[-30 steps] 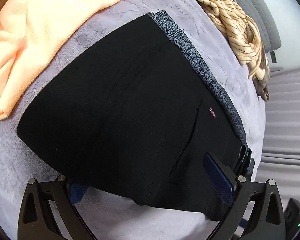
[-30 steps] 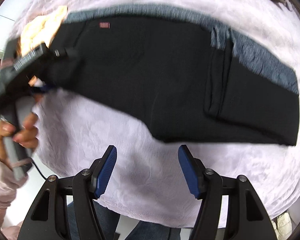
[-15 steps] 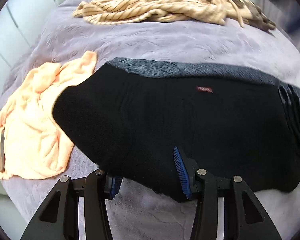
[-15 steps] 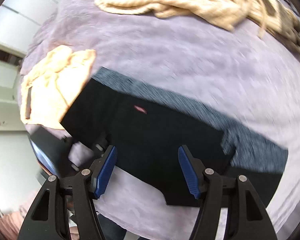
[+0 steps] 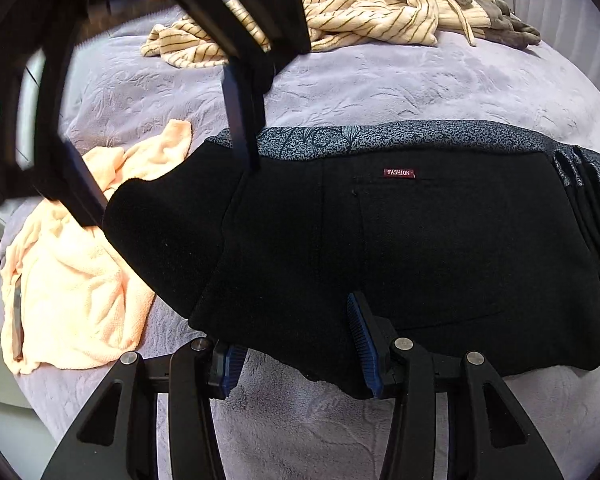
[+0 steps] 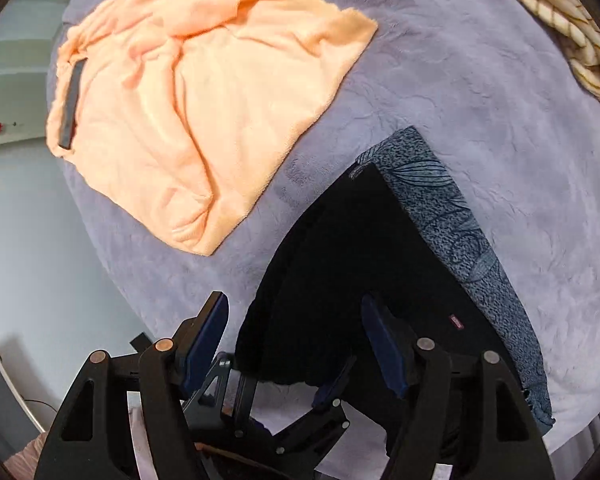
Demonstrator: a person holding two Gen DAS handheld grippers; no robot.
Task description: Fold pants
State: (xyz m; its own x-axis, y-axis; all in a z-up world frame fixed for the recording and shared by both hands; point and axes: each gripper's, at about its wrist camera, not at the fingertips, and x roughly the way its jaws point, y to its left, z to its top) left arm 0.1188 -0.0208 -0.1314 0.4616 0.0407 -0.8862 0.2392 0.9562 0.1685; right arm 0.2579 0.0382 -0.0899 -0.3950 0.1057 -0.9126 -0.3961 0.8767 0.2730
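L gripper [image 5: 298,340] clamped on near edge of black fabric pants [image 5: 400,248], long axis across view. R gripper [image 6: 296,340] opening, empty, over their left end.

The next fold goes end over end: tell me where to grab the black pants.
Take the black pants by the rounded end nearest the orange towel, coming from the towel side; that end lies flat, its edge exposed on the blanket.

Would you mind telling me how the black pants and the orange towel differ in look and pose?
The black pants lie folded flat with straight edges; the orange towel lies crumpled. The pants carry a patterned grey waistband and a red label; the towel is plain, with a grey strip. Both rest on the purple bedspread.
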